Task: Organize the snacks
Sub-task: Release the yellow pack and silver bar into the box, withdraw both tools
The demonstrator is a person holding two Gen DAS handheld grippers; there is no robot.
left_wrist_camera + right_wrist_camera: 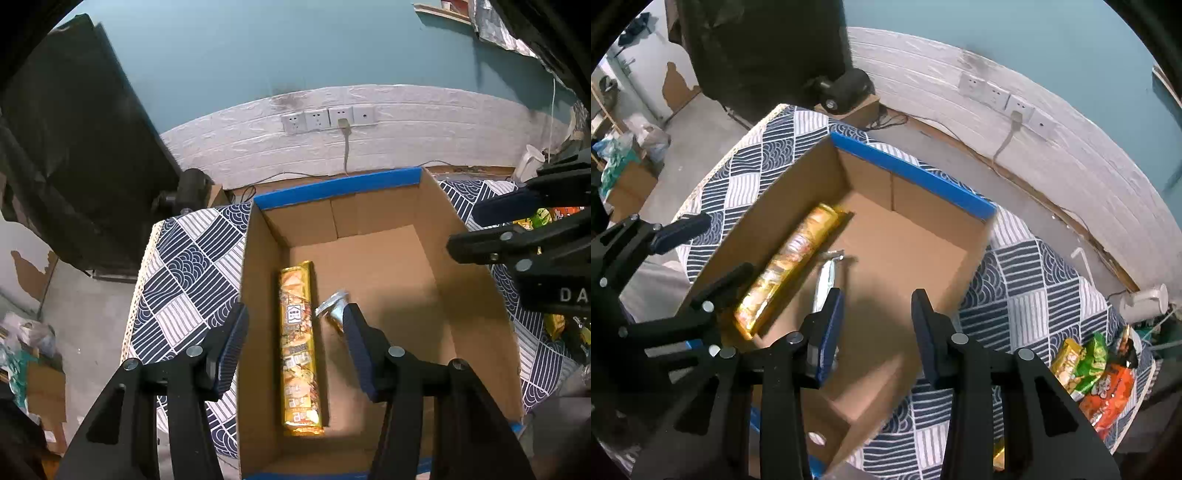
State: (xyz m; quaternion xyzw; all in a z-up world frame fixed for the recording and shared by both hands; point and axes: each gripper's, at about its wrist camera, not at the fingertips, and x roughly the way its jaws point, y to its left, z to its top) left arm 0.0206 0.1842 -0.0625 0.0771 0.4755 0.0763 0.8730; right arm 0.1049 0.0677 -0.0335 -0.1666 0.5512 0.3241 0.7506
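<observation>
An open cardboard box (pixel 461 280) with blue taped edges stands on the patterned cloth; it also shows in the right wrist view (pixel 923 177). A long gold snack pack (pixel 299 347) lies along its left wall, also in the right wrist view (pixel 790 266). A silver pack (pixel 332 308) lies beside it, partly hidden by a finger, and in the right wrist view (pixel 825 280). My left gripper (pixel 295 343) is open and empty above the box. My right gripper (pixel 877 325) is open and empty over the box; it shows at the right in the left wrist view (pixel 480 229).
Several snack bags, gold (pixel 1067 363), green (pixel 1091 363) and orange (pixel 1112 398), lie on the cloth (pixel 1027 295) to the right of the box. A white wall with sockets (pixel 328 120) runs behind. A dark cabinet (pixel 74 147) and floor clutter (pixel 26 350) are at the left.
</observation>
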